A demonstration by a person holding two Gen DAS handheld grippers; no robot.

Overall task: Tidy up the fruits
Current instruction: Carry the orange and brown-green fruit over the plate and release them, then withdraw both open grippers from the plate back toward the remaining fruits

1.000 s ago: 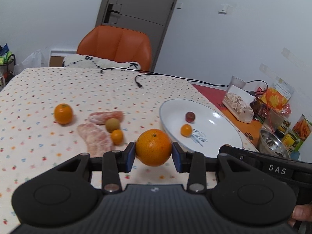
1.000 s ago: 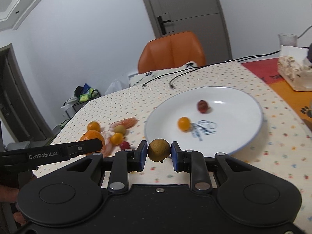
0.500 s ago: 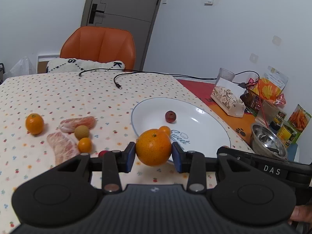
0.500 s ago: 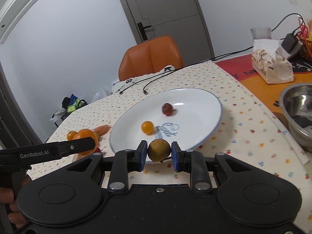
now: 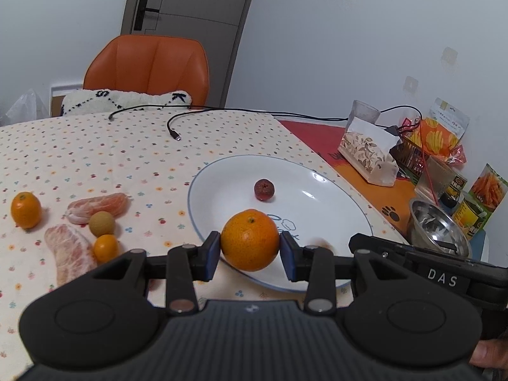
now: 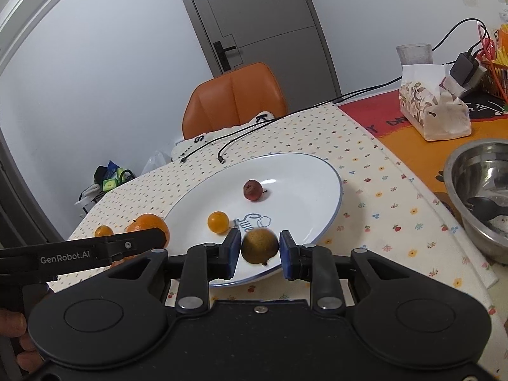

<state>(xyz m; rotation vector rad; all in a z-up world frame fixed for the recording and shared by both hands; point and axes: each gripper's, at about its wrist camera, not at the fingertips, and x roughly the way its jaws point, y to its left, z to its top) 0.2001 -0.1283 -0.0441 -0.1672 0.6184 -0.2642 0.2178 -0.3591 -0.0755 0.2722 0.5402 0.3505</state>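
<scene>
Left gripper (image 5: pixel 250 250): your blue pads are clamped on both sides of the orange (image 5: pixel 250 239), holding it at the near rim of the white plate (image 5: pixel 336 197).
Right gripper (image 6: pixel 258 252): your jaws stand parted, small gaps showing either side of the brown round fruit (image 6: pixel 259 246) between them; it sits blurred over the plate's near edge, so you cannot tell whether it rests there.
Plate: you have a dark red fruit (image 5: pixel 264 189) near the middle and a small orange fruit (image 6: pixel 218 222) closer in.
Tablecloth (image 5: pixel 95 158): to your left lie two peeled segments (image 5: pixel 71 252), a tan fruit (image 5: pixel 101 223) and two small orange fruits (image 5: pixel 26 209).
Right side: a steel bowl (image 6: pixel 476 190).
</scene>
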